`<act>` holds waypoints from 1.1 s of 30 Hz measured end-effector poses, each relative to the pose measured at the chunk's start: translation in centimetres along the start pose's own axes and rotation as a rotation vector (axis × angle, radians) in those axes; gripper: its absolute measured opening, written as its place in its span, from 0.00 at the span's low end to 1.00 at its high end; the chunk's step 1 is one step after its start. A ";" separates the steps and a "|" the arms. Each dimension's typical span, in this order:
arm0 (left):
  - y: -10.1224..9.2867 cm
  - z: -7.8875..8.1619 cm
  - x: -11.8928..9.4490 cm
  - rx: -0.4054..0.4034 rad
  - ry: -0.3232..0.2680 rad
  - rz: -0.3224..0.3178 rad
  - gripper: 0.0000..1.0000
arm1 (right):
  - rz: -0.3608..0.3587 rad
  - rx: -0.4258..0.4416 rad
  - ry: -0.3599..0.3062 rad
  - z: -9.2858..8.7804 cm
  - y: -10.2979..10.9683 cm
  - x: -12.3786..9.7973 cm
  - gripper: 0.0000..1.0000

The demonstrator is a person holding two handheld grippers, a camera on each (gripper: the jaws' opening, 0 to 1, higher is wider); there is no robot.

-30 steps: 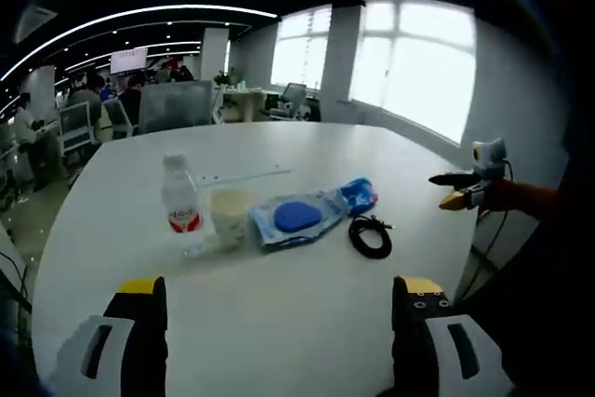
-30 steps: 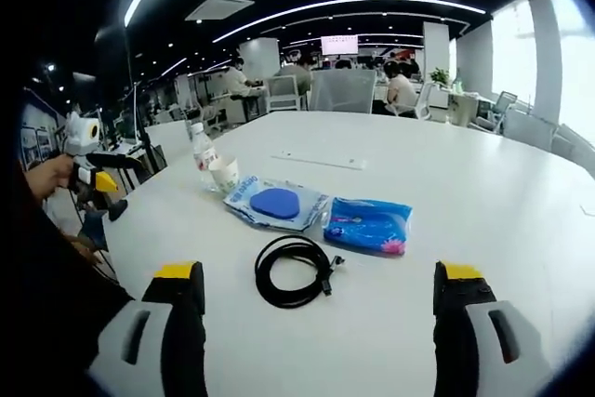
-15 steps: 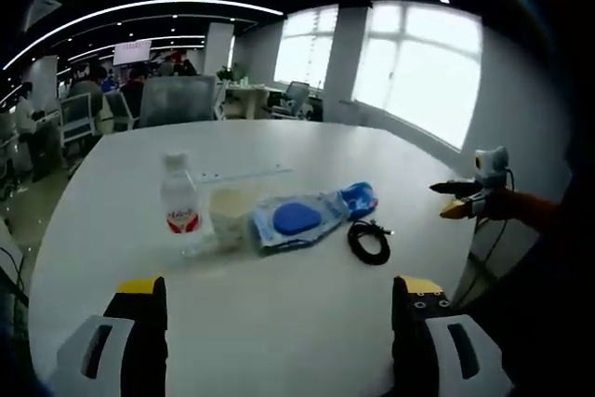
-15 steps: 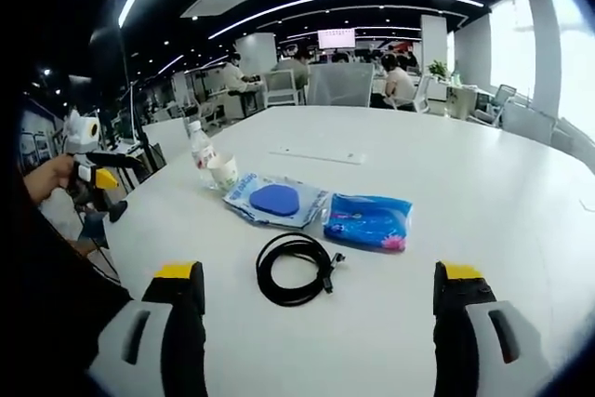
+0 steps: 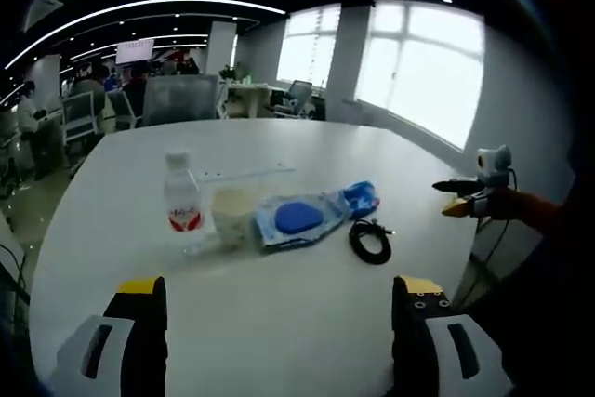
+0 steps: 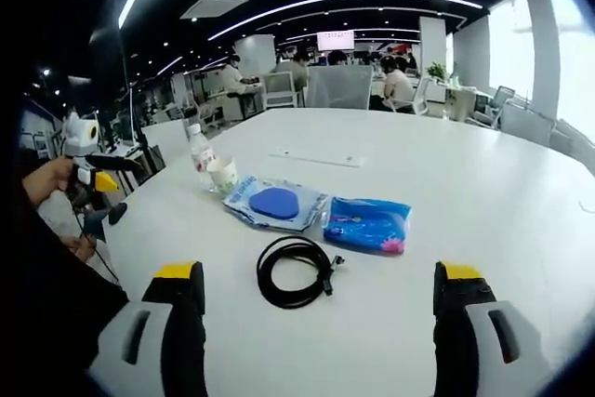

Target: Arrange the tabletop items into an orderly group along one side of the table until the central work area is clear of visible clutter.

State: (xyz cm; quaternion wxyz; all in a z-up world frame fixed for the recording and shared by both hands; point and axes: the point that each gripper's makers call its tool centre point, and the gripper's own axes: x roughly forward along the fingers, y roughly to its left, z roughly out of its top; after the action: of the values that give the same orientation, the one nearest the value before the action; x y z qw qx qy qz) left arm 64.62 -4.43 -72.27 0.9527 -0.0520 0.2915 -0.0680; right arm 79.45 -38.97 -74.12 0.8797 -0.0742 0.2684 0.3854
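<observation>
Both jaws gape over bottle (image 5: 182,204), cable (image 6: 295,270).

Bare white desk (image 6: 483,183) between both sets of tongs and the clutter; open approach from the near edge. Obstacles in one loose row mid-desk: water bottle (image 5: 182,203) upright, paper cup (image 5: 231,216) just beside it, clear packet with blue pad (image 5: 299,218) touching the cup, blue pouch (image 6: 367,223) next along, coiled black cable (image 6: 294,271) lying nearest the right tongs. Thin flat white strip (image 6: 318,158) behind the row. Wide clear surface beyond, toward the far chairs (image 5: 177,100).
</observation>
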 end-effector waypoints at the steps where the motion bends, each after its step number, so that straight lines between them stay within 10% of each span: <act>1: 0.0 0.0 0.0 0.001 0.001 0.001 1.00 | 0.000 0.000 0.000 0.0 0.0 0.0 1.00; 33: -0.6 0.2 0.2 -0.007 -0.018 -0.001 1.00 | -0.015 0.006 0.017 -0.7 0.1 -0.2 0.99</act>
State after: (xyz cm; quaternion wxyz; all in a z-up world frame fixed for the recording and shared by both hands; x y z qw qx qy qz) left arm 64.82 -5.06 -72.09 0.9552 -0.0563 0.2829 -0.0668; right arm 78.99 -39.27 -74.65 0.8805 -0.0768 0.2764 0.3773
